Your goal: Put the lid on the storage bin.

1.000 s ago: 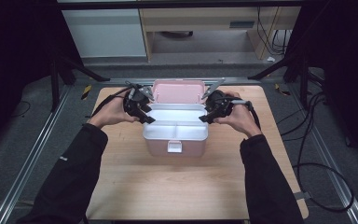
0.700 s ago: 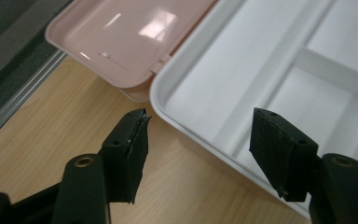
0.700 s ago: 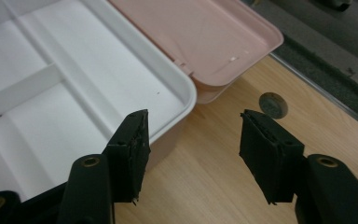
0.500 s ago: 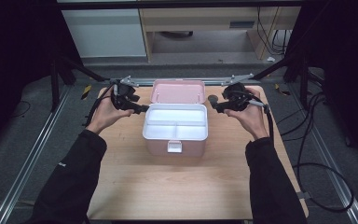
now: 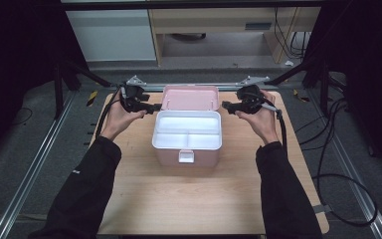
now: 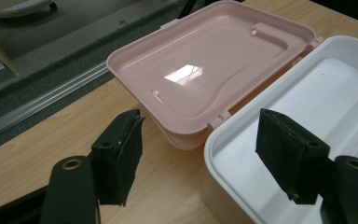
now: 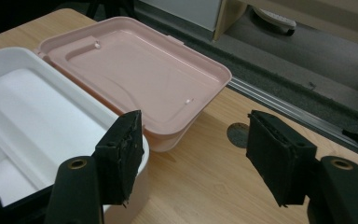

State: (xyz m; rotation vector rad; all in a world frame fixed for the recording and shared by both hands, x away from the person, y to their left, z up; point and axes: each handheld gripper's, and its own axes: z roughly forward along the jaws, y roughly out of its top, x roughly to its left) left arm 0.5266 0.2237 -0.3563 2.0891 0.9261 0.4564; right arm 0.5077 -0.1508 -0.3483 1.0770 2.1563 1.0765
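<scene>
High view: the pink box [image 5: 186, 142] sits mid-tabletop toward the far edge, its lid [image 5: 189, 97] swung fully back and lying flat behind it, the white tray [image 5: 187, 129] inside bare. Opening looks done. The left tongs [image 5: 155, 106] and right tongs [image 5: 226, 105] flank the lid, jaws spread wide and just opened further, gripping nothing. Filling or closing would remain.

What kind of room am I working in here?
Probably a lab or recording workspace, not a home: a wooden table framed by metal rails, black cables trailing over grey carpet, and plain cabinets behind the open pink box.
</scene>
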